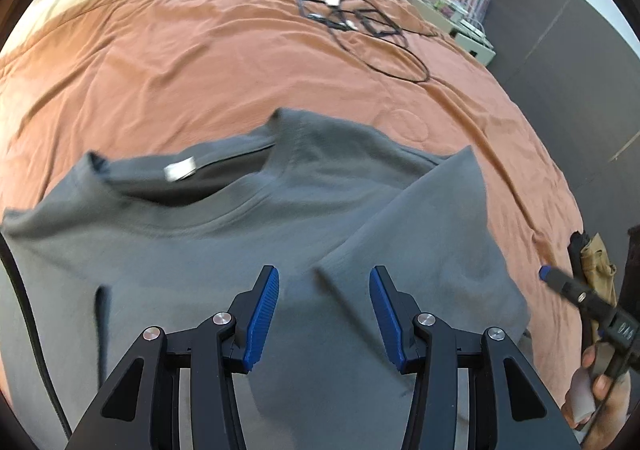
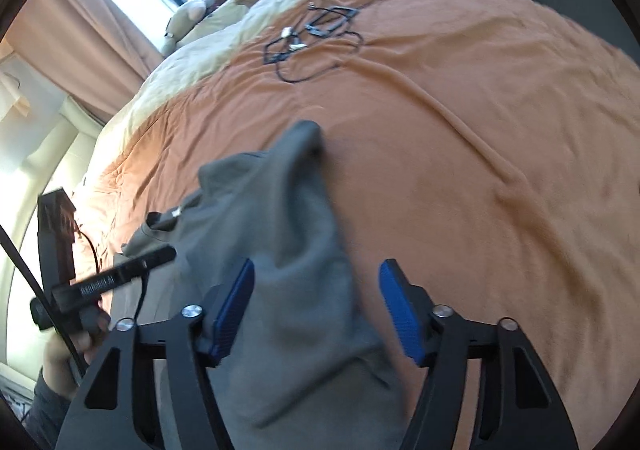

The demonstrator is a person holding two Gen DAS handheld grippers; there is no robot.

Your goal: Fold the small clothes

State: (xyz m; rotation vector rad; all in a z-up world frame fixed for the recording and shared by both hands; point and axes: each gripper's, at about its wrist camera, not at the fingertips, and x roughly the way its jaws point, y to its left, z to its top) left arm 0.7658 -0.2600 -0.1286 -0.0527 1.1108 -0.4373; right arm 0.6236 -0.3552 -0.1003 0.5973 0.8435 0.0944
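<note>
Now the grey T-shirt [image 1: 248, 234] lies spread on the orange bedspread [image 1: 168, 61], soft, light and floppy by the look of it, with the left gripper [image 1: 323, 314] and right gripper [image 2: 316, 310] both gaping wide, empty, best pinching a sleeve hem or shoulder seam.

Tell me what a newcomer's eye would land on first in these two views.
First the gray T-shirt, spread on the orange bedspread with one sleeve folded in over its body. Next the two open grippers over it: the left gripper above the shirt's front, the right gripper over the folded sleeve side. Farther up the bed lies a tangle of black cables.
</note>
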